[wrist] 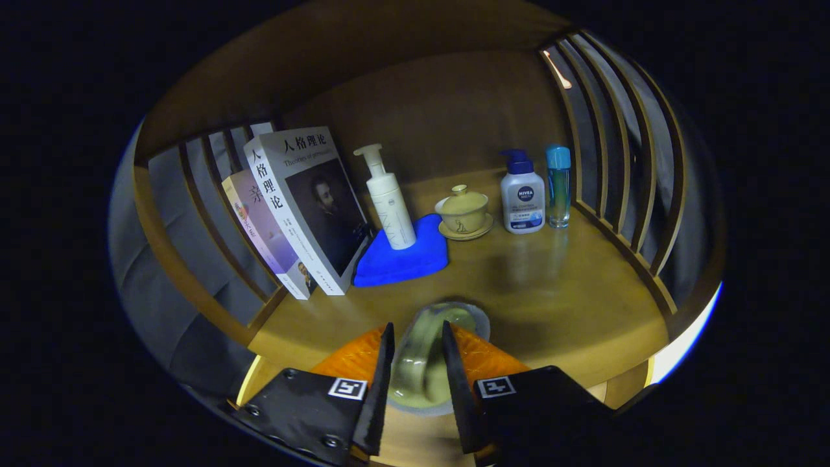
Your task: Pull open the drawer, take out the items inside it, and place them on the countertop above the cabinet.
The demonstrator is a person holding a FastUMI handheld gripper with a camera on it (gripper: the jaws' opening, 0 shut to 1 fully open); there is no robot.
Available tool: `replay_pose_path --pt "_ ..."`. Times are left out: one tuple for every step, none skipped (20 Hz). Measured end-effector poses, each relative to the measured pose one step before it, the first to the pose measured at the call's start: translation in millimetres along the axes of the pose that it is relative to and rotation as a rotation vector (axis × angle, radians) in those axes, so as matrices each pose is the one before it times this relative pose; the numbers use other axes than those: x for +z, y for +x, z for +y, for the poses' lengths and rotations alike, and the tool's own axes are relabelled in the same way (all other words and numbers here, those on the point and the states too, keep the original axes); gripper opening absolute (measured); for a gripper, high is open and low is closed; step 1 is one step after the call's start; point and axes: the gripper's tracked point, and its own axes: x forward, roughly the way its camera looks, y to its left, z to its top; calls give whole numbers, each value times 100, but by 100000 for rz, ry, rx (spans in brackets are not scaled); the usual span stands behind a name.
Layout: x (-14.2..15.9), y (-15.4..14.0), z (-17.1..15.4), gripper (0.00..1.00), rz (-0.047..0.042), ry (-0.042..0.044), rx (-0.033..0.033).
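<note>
I have a small translucent cup (425, 363), pale green and glassy, clamped between my fingers (418, 383); both press its sides, one on each flank, and the rounded rim pokes out just ahead of the tips. I cannot tell for sure whether its base already rests on the wood or hangs just above it. It sits low over the near part of the counter (557, 305), a warm brown wooden top with a soft sheen that throws back dim reflections.

By my judgement this is the placing step: one item from the drawer is up at the countertop, and the next move calls for lowering it until it stands flat, then spreading the fingers gently so the slick, smooth wall does not slip or tip as I back off. The open patch ahead of me looks roomy enough.

Beyond the cup lies a folded blue cloth (402, 259), plush-looking, with a tall white pump bottle (389, 198) standing on it. Beside that is a yellowish lidded tea bowl (462, 209) on its saucer, glazed ceramic, then a squat white lotion bottle (522, 194) with a dark blue pump, and a slim clear bottle (557, 188) with a blue cap. Two paperback books (305, 207) lean against the slatted wooden rail (609, 162) that curves round the sides.
</note>
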Motion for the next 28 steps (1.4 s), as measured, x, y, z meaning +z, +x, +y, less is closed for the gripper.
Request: replay_pose_path --pt "238 -92 27 56 -1391 -672 -214" --pt "289 -371 -13 70 -1545 -831 -16" --pt "199 -142 -158 84 -2047 -945 -1381" --pt "573 -862 -185 99 -1977 -871 -750" --pt "365 -487 -112 98 -2093 -922 -712" --pt "440 -657 173 98 -2245 -987 123" --pt "331 -767 183 98 -1934 -1020 90" --pt "175 -854 284 98 -1843 -1203 473" --pt "268 -803 387 98 -1764 -1444 694" --pt "120 -896 367 98 -1676 -1766 589" --pt "162 -817 289 98 -2023 -1402 -72" --pt "74 -882 354 98 -1819 -928 326" --pt "114 -811 459 98 -1872 -329 607" --pt "38 -927 429 98 -1963 -57 379" --pt "23 -766 380 98 -1868 -365 416" --pt "-140 -854 285 98 -1885 -577 -135" --pt "-228 -829 346 98 -1363 -654 31" --pt "-432 -876 463 98 -1247 -312 114" --pt "-445 -673 411 98 -1062 -263 239" --pt "-560 -714 337 98 -803 -512 238" --pt "-571 -609 190 98 -574 -675 -279" --pt "143 -640 167 98 -1112 -322 -789" --pt "-363 -369 239 98 -877 -601 -56" --pt "-594 -528 394 98 -80 -1309 212" --pt "-463 -409 221 98 247 -1752 38" --pt "-371 -482 173 98 -164 -1312 -35" --pt "-274 -452 377 98 -577 -821 330" --pt "-313 -538 273 98 -760 -352 17"
